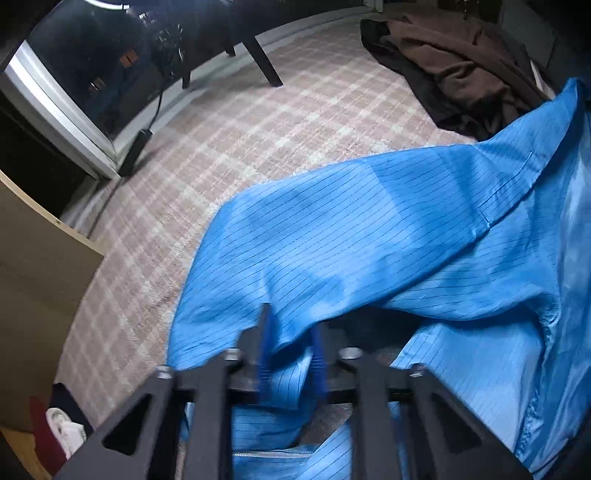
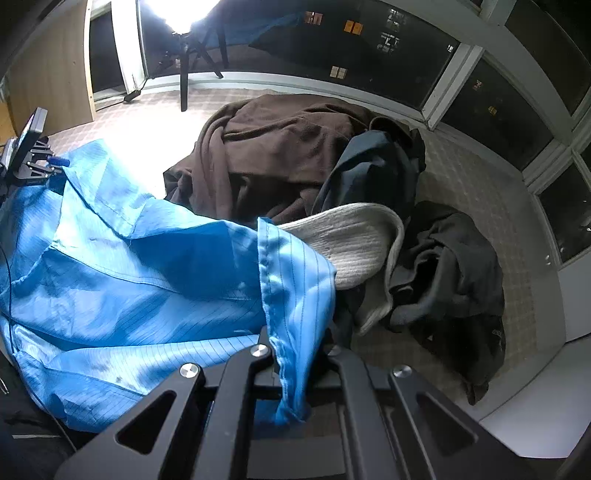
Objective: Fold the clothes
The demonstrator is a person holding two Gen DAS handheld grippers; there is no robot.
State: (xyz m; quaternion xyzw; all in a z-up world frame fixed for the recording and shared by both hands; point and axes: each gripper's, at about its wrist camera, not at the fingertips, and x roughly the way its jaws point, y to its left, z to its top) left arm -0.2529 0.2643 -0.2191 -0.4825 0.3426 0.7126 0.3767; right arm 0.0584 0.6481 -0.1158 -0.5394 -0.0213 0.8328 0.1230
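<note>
Left wrist view looked down along the left hand-held gripper (image 1: 291, 343) toward a pink-and-white checked carpet (image 1: 229, 147); its two blue-padded fingers (image 1: 265, 354) stood close together, pinching a fold of the blue pinstriped garment (image 1: 369, 229); the garment spread over the carpet from the fingers up toward the right edge of the picture; a brown garment (image 1: 458, 66) lay crumpled on the carpet beyond it, near the top right; a dark chair leg (image 1: 264, 59) stood on the carpet at the top; a pale wooden panel (image 1: 33, 280) filled the left edge.

Right wrist view showed the right hand-held gripper (image 2: 295, 354) with its jaws fully closed on a stitched hem of the same blue garment (image 2: 122, 266), the hem hanging between the black fingers; the cloth stretched away to the left, where the other hand-held gripper (image 2: 55, 162) held its far edge; just behind the blue cloth lay a heap of clothes: the brown garment (image 2: 280, 147), a navy piece (image 2: 373, 166), a pale grey ribbed piece (image 2: 354, 240) and a dark grey piece (image 2: 450, 266); dark windows (image 2: 388, 37) curved around the back; a bright lamp (image 2: 181, 11) glared at the top left.
</note>
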